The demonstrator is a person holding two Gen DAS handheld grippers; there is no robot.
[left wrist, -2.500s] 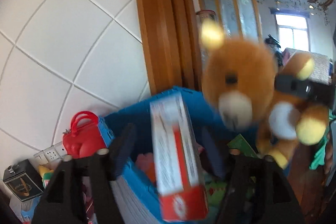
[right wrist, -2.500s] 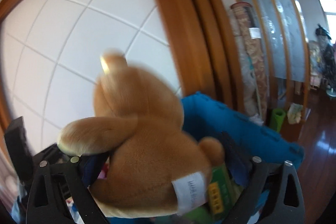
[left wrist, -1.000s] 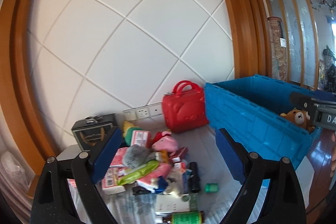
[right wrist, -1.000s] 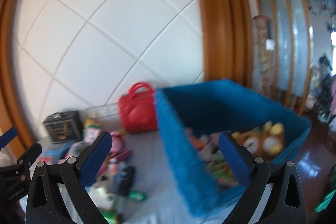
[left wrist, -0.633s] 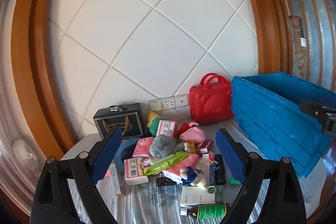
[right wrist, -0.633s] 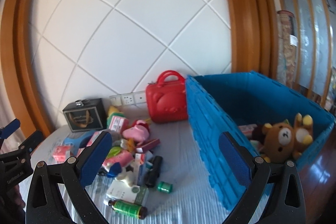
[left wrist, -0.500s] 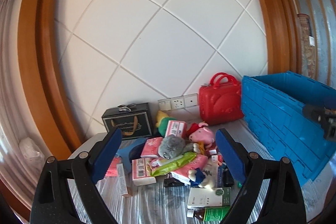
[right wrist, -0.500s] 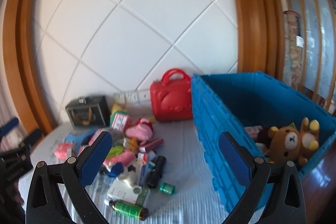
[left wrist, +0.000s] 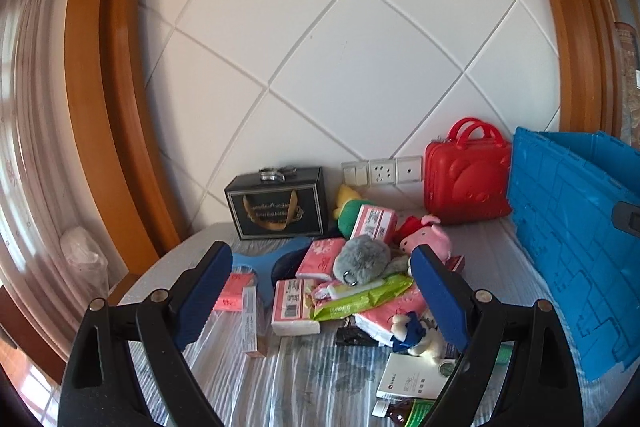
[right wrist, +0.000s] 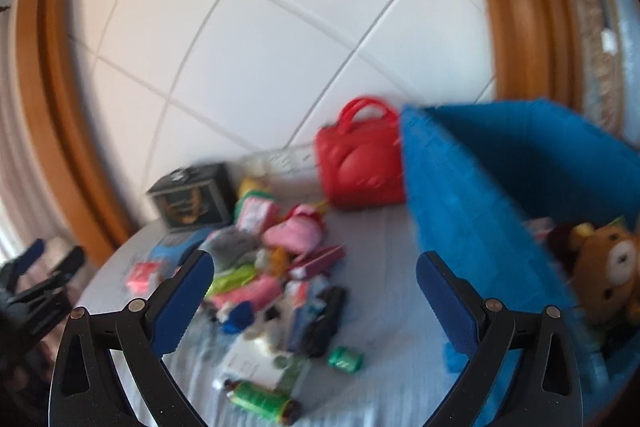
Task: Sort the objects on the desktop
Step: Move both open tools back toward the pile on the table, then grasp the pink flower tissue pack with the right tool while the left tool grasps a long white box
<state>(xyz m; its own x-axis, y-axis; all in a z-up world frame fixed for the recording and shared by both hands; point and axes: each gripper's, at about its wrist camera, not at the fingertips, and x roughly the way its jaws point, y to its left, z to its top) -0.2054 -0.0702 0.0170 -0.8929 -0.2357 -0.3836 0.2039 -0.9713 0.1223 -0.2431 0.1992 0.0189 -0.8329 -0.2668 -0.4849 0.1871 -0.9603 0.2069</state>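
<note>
Blue plastic is filling the right side of both views: the crate is standing on the desk with a brown teddy bear already lying inside it, seen in the right wrist view. The unsorted pile is lying in a heap on the desk, left of the crate and in front of the black box and the red case, which are standing against the wall.

The left gripper is being held wide apart and empty, with nothing touched; the pile is being framed directly between its fingers, ahead and slightly below. The right gripper is likewise being held wide apart and empty, and it is being pointed at the near edge of the pile, though that view is blurred. By judgement, the left gripper is the better lined up for the next pick: the grey plush and the green wipes pack are lying near the centre of its gap, the pack's long axis running across the gripper from left to right. A green bottle is lying on its side at the near edge, closer to the right gripper, its long axis also running crosswise
</note>
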